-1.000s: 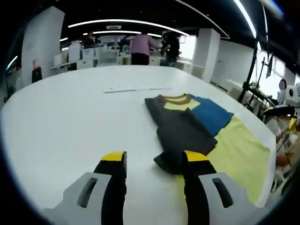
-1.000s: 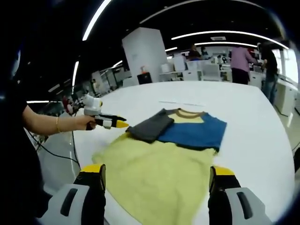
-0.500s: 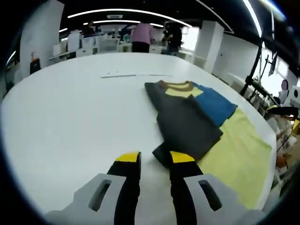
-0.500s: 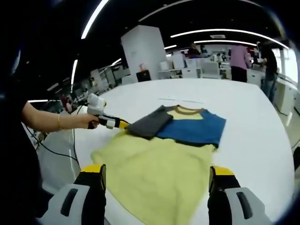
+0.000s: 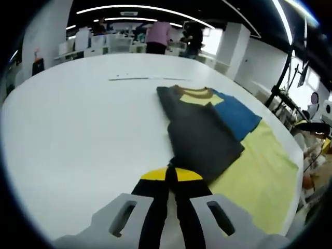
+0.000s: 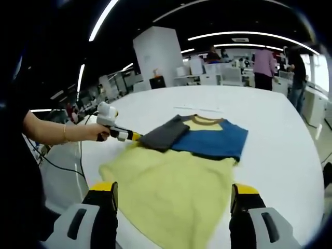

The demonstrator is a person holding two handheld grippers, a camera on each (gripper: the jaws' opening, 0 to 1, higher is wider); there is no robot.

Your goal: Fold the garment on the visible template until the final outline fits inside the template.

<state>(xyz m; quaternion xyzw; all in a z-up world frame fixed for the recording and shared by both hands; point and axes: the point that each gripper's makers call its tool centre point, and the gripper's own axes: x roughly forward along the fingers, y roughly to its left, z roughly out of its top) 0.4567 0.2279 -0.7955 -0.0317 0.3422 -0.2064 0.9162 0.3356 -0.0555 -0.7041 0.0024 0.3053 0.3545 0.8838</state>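
Note:
A T-shirt lies flat on the white round table point(image 5: 78, 135). It has a pale yellow body point(image 6: 171, 181), a blue panel point(image 6: 212, 140) and a brown-trimmed collar point(image 5: 191, 91). Its dark grey sleeve point(image 5: 202, 137) is folded over the chest. My left gripper point(image 5: 171, 175) is shut on the near end of that sleeve. It also comes into the right gripper view, where the left gripper point(image 6: 134, 137) is held by a hand at the sleeve's tip point(image 6: 163, 136). My right gripper point(image 6: 174, 193) stands open above the yellow hem, with the cloth lying flat below.
A thin pale strip point(image 5: 150, 78) lies on the table beyond the collar. The table edge point(image 5: 300, 155) runs close along the yellow hem. A person's hand and forearm point(image 6: 57, 136) reach in from the left. People and desks stand far behind the table.
My left gripper's jaws have closed from wide open onto the end of the grey sleeve. The right gripper has stayed open and hardly moved.

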